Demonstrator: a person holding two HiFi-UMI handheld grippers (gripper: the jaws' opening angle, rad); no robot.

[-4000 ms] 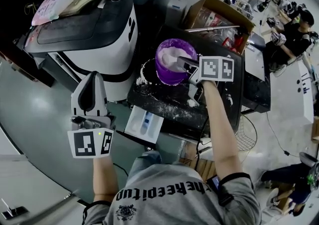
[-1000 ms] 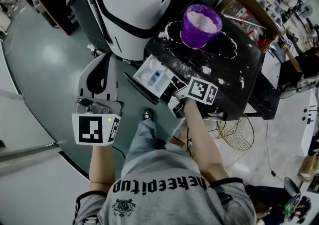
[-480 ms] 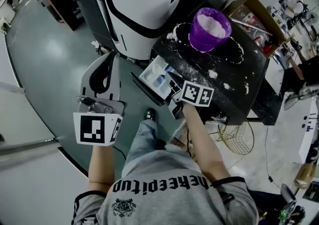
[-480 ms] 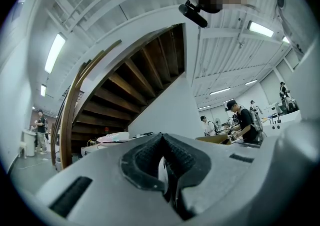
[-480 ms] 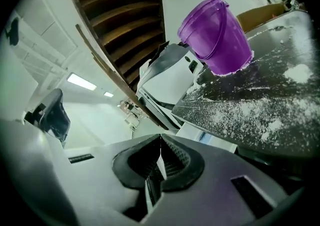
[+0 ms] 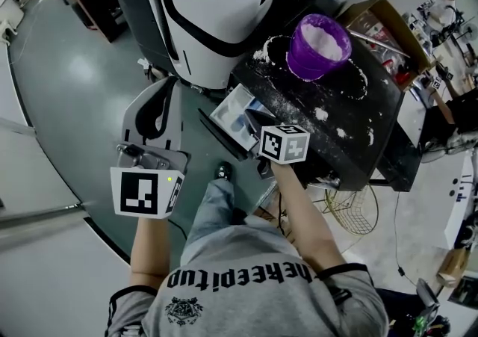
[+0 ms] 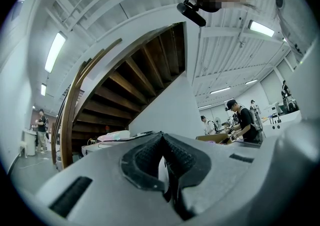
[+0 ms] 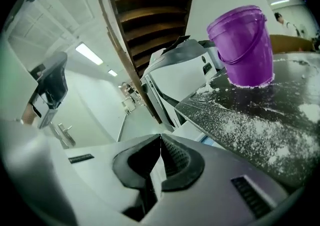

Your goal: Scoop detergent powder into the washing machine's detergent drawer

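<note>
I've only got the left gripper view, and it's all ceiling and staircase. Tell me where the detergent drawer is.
Observer: The detergent drawer stands pulled out of the washing machine, with the right gripper close by, pointing at it.
Operator: Give me the right jaws.
Observer: Together. Nothing shows between them.
Operator: Now find what's left to scoop.
Observer: White powder sits in the purple bucket on the black table, with more spilled around it.

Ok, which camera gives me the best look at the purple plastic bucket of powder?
The head view: it looks down into the purple plastic bucket, showing the white powder inside. The right gripper view shows only its outer wall; the left gripper view shows nothing clear of it.
</note>
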